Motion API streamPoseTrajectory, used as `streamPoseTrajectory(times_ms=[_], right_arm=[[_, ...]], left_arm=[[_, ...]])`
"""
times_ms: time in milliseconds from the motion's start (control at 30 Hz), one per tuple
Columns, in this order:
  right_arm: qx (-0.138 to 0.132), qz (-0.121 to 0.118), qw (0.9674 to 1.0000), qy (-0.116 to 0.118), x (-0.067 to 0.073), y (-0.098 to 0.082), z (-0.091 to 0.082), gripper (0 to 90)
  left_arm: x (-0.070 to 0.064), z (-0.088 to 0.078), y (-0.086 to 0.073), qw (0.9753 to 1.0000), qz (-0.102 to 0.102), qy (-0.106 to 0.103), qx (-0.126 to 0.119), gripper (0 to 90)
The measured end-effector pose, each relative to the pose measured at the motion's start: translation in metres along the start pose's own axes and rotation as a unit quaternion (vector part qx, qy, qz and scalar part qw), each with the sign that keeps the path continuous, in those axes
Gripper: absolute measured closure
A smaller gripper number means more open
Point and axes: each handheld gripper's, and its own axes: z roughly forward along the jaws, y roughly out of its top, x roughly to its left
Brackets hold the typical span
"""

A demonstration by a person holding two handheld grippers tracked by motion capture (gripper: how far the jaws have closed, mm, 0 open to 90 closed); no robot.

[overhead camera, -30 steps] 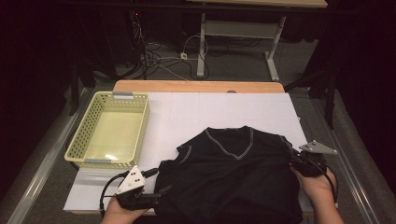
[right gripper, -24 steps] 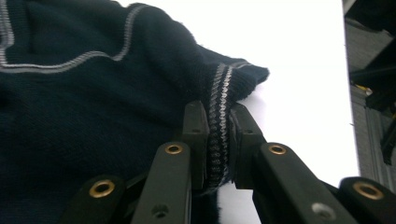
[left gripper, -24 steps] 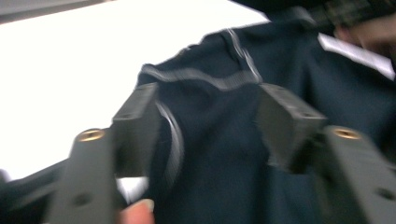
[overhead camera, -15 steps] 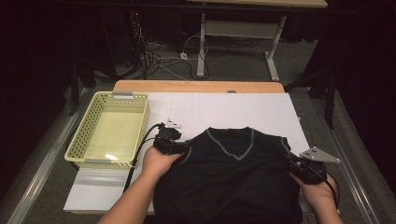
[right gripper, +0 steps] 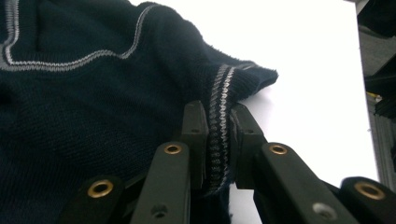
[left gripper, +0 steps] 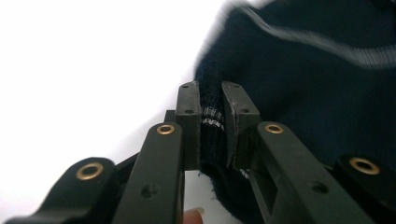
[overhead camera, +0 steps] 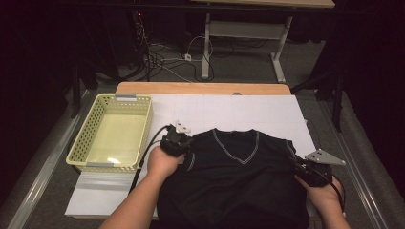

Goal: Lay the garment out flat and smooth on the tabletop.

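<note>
While the dark navy knit V-neck sweater with grey-white trim [overhead camera: 239, 181] lies spread on the white-covered surface [overhead camera: 229, 107] in the high view, both hands work its shoulders. Left tongs [overhead camera: 177, 143] sit at the sweater's left shoulder edge, w/ the left hand [overhead camera: 162, 162] behind them; right tongs [overhead camera: 303, 167] sit at the right shoulder edge, held by the right hand [overhead camera: 325, 191]. A pale yellow perforated plastic basket [overhead camera: 81, 143] stands on the surface to the left, apart from the sweater.

Left gripper view: left tongs [left gripper: 211, 109] pinch a fold of the sweater [left gripper: 317, 93], dark knit w/ a bit of striped trim between the pads; white surface [left gripper: 93, 70] behind.

Right gripper view: right tongs [right gripper: 219, 126] pinch the striped armhole band of the sweater [right gripper: 93, 102], which runs straight up between the pads. Sweater edge reaches just beyond onto the white surface [right gripper: 317, 70].
</note>
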Motion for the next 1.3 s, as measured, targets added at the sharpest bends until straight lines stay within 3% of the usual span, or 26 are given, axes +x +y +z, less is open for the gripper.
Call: streamPoseTrajectory(times_ms=[100,167,200,300,367,400,433,467,500,567,600,633,667,700,733,800,833,867,900,933,967,1000,1133,1167,1200,1300], right_arm=[[-0.002,-0.006,1.0000,-0.002,-0.001,0.009,0.001,80.1],[-0.002,-0.010,0.9999,-0.004,0.001,0.015,0.003,79.8],[0.001,-0.009,0.9999,-0.005,0.002,0.018,0.005,79.4],[0.009,-0.015,0.9998,-0.003,0.004,0.021,0.012,78.7],[0.010,-0.019,0.9998,-0.002,0.004,0.020,0.015,78.6],[0.011,-0.015,0.9998,-0.002,0.004,0.019,0.016,78.6],[0.012,-0.014,0.9998,-0.002,0.004,0.017,0.017,78.6],[0.012,-0.014,0.9998,-0.002,0.004,0.017,0.017,78.6],[0.015,-0.010,0.9998,-0.001,0.005,0.016,0.017,78.6],[0.015,-0.009,0.9998,0.000,0.006,0.015,0.018,78.5],[0.015,-0.006,0.9999,0.000,0.007,0.015,0.018,78.4],[0.015,-0.004,0.9999,0.001,0.009,0.015,0.017,78.2],[0.015,-0.004,0.9999,0.001,0.009,0.015,0.017,78.2],[0.015,-0.004,0.9999,0.003,0.010,0.016,0.017,78.0],[0.017,-0.006,0.9998,0.006,0.011,0.016,0.017,77.8],[0.016,-0.006,0.9998,0.007,0.012,0.017,0.016,77.8],[0.010,-0.010,0.9999,0.007,0.013,0.019,0.013,78.3],[0.005,-0.011,0.9999,0.008,0.012,0.021,0.010,78.5],[0.005,-0.011,0.9999,0.008,0.012,0.021,0.010,78.5],[-0.011,-0.012,0.9998,0.010,0.010,0.027,-0.002,78.6],[-0.011,-0.012,0.9998,0.010,0.010,0.027,-0.002,78.6],[-0.035,-0.020,0.9990,0.017,0.009,0.033,-0.019,78.7],[-0.064,-0.031,0.9974,0.013,0.008,0.042,-0.042,79.1],[-0.077,-0.030,0.9965,0.011,0.007,0.046,-0.050,79.2],[-0.101,-0.025,0.9945,0.014,0.003,0.057,-0.063,79.5],[-0.122,-0.033,0.9919,0.015,0.004,0.069,-0.072,79.6]], left_arm=[[0.014,-0.004,0.017,0.9993,-0.011,0.029,-0.021,76.9],[0.020,0.003,0.019,0.9990,-0.041,0.013,-0.008,73.5],[0.022,0.007,0.017,0.9983,-0.057,0.000,0.007,67.2],[0.016,0.008,0.005,0.9975,-0.070,0.003,0.010,42.0],[0.013,0.006,-0.004,0.9961,-0.084,-0.016,0.020,30.3],[0.010,0.006,-0.007,0.9957,-0.080,-0.029,0.037,28.6],[0.008,0.007,-0.010,0.9944,-0.074,-0.039,0.065,36.8],[0.005,0.009,-0.013,0.9924,-0.071,-0.052,0.087,36.8],[0.001,0.017,-0.019,0.9882,-0.067,-0.068,0.120,42.7],[-0.001,0.020,-0.021,0.9889,-0.059,-0.060,0.122,42.8],[-0.004,0.021,-0.022,0.9905,-0.052,-0.050,0.117,44.4],[-0.006,0.021,-0.023,0.9905,-0.042,-0.073,0.108,55.5],[-0.006,0.021,-0.023,0.9905,-0.042,-0.073,0.108,69.6],[-0.009,0.022,-0.023,0.9895,-0.037,-0.090,0.106,69.6],[-0.015,0.022,-0.024,0.9914,-0.016,-0.084,0.099,75.9],[-0.016,0.021,-0.024,0.9918,-0.006,-0.085,0.095,76.6],[-0.017,0.012,-0.024,0.9942,0.015,-0.078,0.072,77.1],[-0.017,0.012,-0.024,0.9942,0.015,-0.078,0.072,77.1],[-0.017,0.003,-0.022,0.9953,0.022,-0.077,0.055,77.1],[-0.016,-0.019,-0.019,0.9964,0.029,-0.078,0.014,77.1],[-0.016,-0.019,-0.019,0.9964,0.029,-0.078,0.014,77.2],[-0.016,-0.032,-0.017,0.9963,0.029,-0.081,-0.009,77.3],[-0.015,-0.076,-0.009,0.9942,0.039,-0.073,-0.069,77.4],[-0.013,-0.085,-0.005,0.9928,0.035,-0.077,-0.084,77.4],[-0.010,-0.102,0.002,0.9886,0.037,-0.079,-0.123,77.4],[-0.008,-0.110,0.007,0.9859,0.032,-0.074,-0.147,77.4]])
